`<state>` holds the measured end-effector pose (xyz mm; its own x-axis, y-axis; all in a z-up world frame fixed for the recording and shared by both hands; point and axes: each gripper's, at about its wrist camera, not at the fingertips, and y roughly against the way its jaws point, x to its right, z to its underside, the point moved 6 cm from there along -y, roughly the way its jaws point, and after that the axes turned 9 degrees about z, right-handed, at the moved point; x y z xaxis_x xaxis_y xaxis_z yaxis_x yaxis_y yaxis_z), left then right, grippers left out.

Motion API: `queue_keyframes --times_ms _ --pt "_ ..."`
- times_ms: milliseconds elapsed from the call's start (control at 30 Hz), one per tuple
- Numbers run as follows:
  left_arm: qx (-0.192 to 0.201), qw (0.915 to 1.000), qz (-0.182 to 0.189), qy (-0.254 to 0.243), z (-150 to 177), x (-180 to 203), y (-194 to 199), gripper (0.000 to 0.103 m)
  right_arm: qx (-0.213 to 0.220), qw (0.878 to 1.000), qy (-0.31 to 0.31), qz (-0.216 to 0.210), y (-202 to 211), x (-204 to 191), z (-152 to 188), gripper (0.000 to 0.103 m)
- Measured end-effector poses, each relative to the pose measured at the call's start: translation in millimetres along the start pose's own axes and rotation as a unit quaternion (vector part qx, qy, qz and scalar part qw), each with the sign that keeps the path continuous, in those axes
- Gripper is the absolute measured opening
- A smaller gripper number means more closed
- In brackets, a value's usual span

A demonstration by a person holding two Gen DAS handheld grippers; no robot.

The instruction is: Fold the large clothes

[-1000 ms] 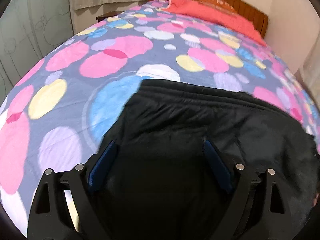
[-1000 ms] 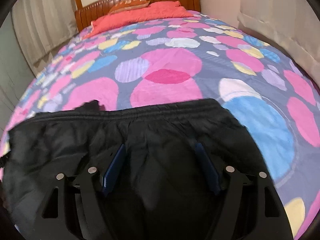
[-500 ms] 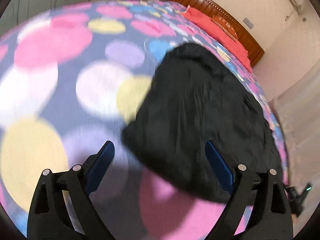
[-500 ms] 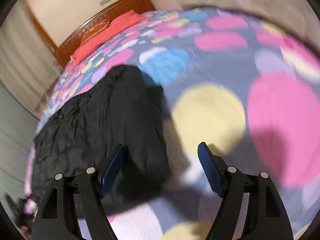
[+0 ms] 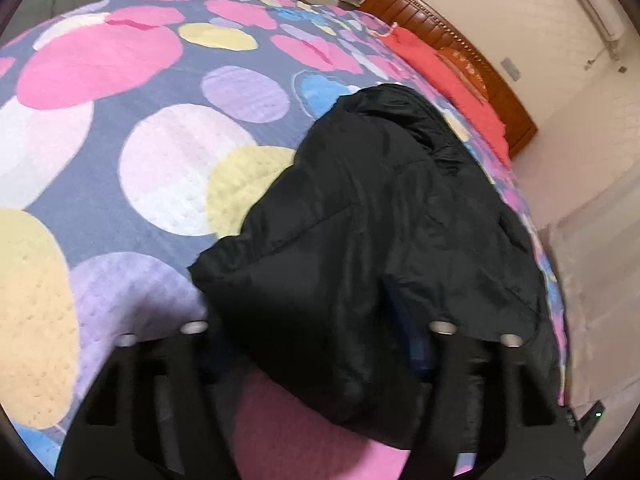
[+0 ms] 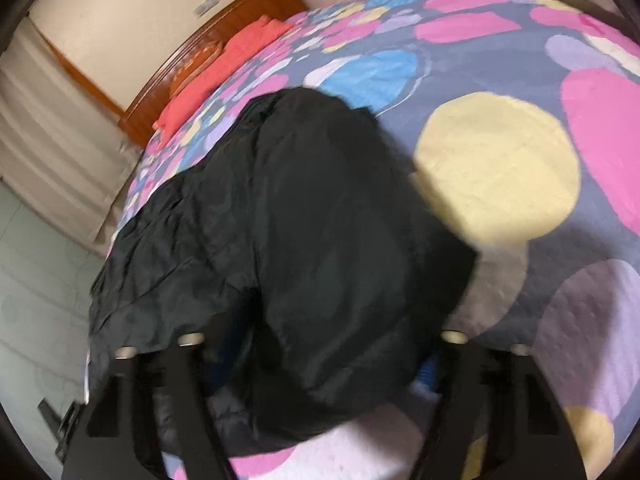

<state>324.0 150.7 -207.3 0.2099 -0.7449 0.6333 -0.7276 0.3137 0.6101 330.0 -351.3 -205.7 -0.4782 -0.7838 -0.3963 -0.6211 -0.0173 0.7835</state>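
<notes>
A large black garment (image 5: 380, 216) lies folded on the bed with the polka-dot cover (image 5: 120, 128). In the left wrist view my left gripper (image 5: 316, 344) is open, its fingers straddling the garment's near left corner, which bulges up between them and hides the pads. In the right wrist view the same garment (image 6: 304, 216) fills the middle. My right gripper (image 6: 320, 344) is open around its near right corner, with the fabric between the fingers. Both views are blurred.
A red pillow (image 5: 448, 84) lies before the wooden headboard (image 5: 472, 60) at the far end of the bed. The bed's edge and pale floor (image 6: 36, 280) run along the left of the right wrist view. A dark device (image 5: 588, 424) lies off the bed's right side.
Both grippers swung outward to the garment's sides and have now pushed in onto its near corners. The fabric now sits between each pair of fingers.
</notes>
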Motion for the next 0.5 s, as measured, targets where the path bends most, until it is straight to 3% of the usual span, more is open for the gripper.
queue_keyframes --times_ms 100,200,500 --pt "0.000 0.9999 0.015 -0.001 2.7 2.4 4.8 0.031 0.005 1.000 -0.006 -0.026 3.4 -0.5 -1.0 0.035" --pt "0.002 0.9998 0.019 -0.009 7.4 5.4 12.6 0.027 0.015 0.999 0.006 -0.037 16.0 -1.7 1.5 0.027" --pt "-0.013 0.9995 0.026 -0.010 37.7 -9.5 61.2 0.027 0.003 0.999 0.015 -0.046 49.5 22.5 32.8 0.026"
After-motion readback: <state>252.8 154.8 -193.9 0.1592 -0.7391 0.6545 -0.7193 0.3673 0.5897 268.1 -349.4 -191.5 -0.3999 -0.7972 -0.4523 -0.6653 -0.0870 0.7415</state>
